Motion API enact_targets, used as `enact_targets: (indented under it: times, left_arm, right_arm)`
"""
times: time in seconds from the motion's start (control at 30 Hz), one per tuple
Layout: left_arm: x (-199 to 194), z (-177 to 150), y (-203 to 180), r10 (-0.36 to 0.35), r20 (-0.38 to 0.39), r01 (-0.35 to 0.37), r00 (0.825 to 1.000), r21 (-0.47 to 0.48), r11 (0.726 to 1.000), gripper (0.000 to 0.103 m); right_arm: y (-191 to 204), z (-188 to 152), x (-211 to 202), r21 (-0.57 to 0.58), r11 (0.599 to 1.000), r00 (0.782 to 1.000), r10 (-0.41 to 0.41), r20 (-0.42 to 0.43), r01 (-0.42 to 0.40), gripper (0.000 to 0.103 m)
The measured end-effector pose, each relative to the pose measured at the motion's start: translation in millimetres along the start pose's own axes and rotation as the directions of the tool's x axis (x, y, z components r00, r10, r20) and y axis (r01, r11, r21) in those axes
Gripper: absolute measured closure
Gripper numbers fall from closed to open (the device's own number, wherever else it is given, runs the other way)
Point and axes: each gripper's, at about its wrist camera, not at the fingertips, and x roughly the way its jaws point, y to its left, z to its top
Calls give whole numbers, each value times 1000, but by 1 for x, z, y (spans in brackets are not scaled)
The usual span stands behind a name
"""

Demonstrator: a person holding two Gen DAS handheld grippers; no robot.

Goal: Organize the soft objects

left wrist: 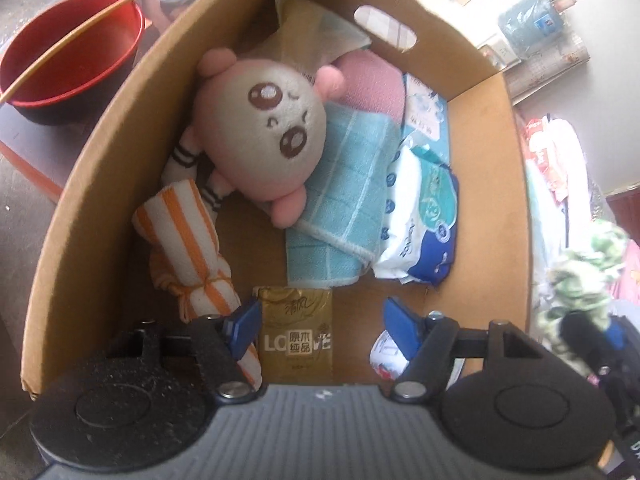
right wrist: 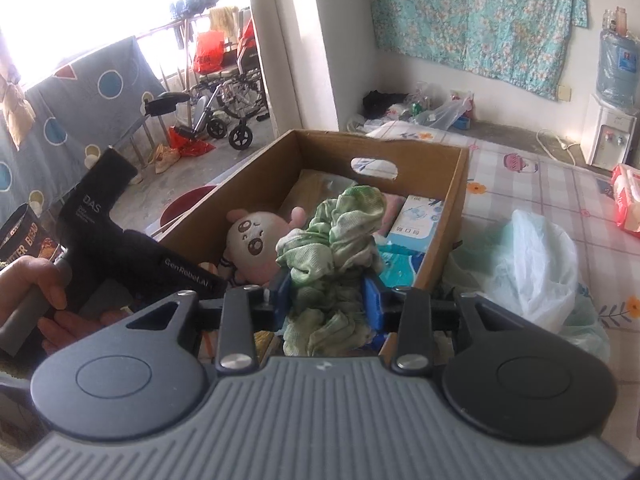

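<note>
A cardboard box [left wrist: 92,184] holds a pink-eared plush doll [left wrist: 260,128], an orange-striped rolled towel [left wrist: 184,240], a teal cloth [left wrist: 340,200], wipes packs [left wrist: 424,216] and a gold tissue pack [left wrist: 296,332]. My left gripper [left wrist: 322,322] is down inside the box's near end, open. The gold pack lies flat between its blue fingers, against the left one and clear of the right. My right gripper [right wrist: 328,296] is shut on a crumpled green-and-white cloth [right wrist: 340,232], held above the near end of the box [right wrist: 448,216] over the doll [right wrist: 256,244].
A red bowl [left wrist: 76,52] with a chopstick across it stands left of the box. A white plastic bag [right wrist: 536,268] and a red-white pack [right wrist: 628,200] lie on the checked sheet to the right. A hand [right wrist: 28,292] holds the left tool's handle.
</note>
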Motion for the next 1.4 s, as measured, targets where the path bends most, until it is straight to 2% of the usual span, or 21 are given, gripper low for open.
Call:
enact_targets:
  times: [0.1, 0.17, 0.23, 0.33, 0.4, 0.47, 0.6, 0.7, 0.8, 0.9, 0.97, 1.07, 1.17, 1.23, 1.3, 1.4]
  left_arm:
    - [-22, 0, 4, -57, 86, 59, 995, -21, 998, 31]
    - [-33, 1, 9, -70, 145, 76, 987, -39, 996, 31]
    - [-44, 0, 14, -61, 204, 72, 977, -50, 996, 29]
    - [-53, -1, 16, -47, 266, 66, 963, -64, 996, 26]
    - [-57, -3, 18, -51, 284, 71, 957, -62, 995, 26]
    - [-59, -5, 18, -47, 302, 66, 952, -52, 996, 24]
    - [-63, -14, 12, -11, 364, 15, 932, -9, 1000, 23]
    - [-67, -25, 0, 30, 431, -58, 902, 51, 997, 21]
    - [-74, -41, -22, 56, 514, -149, 856, 141, 979, 12]
    - [-82, -61, -43, 34, 575, -196, 817, 221, 956, 0]
    - [-84, -77, -56, 8, 601, -201, 799, 254, 946, 0]
    - [-82, -98, -78, 29, 607, -237, 794, 266, 934, 0]
    - [-78, -117, -101, 48, 587, -287, 809, 322, 902, 0]
    - [-77, -133, -111, 46, 587, -308, 809, 354, 883, 0]
    - [-74, -145, -117, 61, 582, -312, 811, 342, 886, 0]
    - [-63, -159, -122, 127, 553, -338, 824, 298, 893, 0]
  right_arm:
    - [5, 6, 21, 12, 999, 996, 52, -76, -51, 66]
    - [9, 8, 33, 20, 997, 991, 78, -108, -76, 65]
    - [15, 11, 47, 21, 996, 987, 90, -132, -88, 63]
    - [25, 7, 64, -16, 998, 986, 50, -162, -53, 50]
    - [29, 3, 71, -34, 999, 984, 22, -175, -28, 50]
    - [24, -3, 71, -22, 999, 983, 29, -180, -34, 49]
    - [14, -6, 64, 26, 999, 987, 41, -158, -38, 49]
    - [5, -9, 48, 76, 996, 993, 45, -113, -36, 49]
    - [-4, -15, 25, 123, 992, 999, 33, -42, -28, 47]
    - [-9, -27, -9, 150, 989, 998, -22, 57, 13, 31]
    - [-12, -37, -29, 166, 985, 991, -74, 111, 55, 22]
    - [-17, -53, -56, 201, 971, 976, -159, 152, 127, 18]
    - [-23, -72, -79, 228, 959, 963, -211, 166, 171, 11]
    - [-24, -84, -92, 221, 955, 960, -234, 154, 198, 5]
    - [-24, -97, -101, 209, 952, 955, -257, 146, 225, 2]
    - [-23, -116, -112, 213, 940, 947, -298, 122, 269, 2]
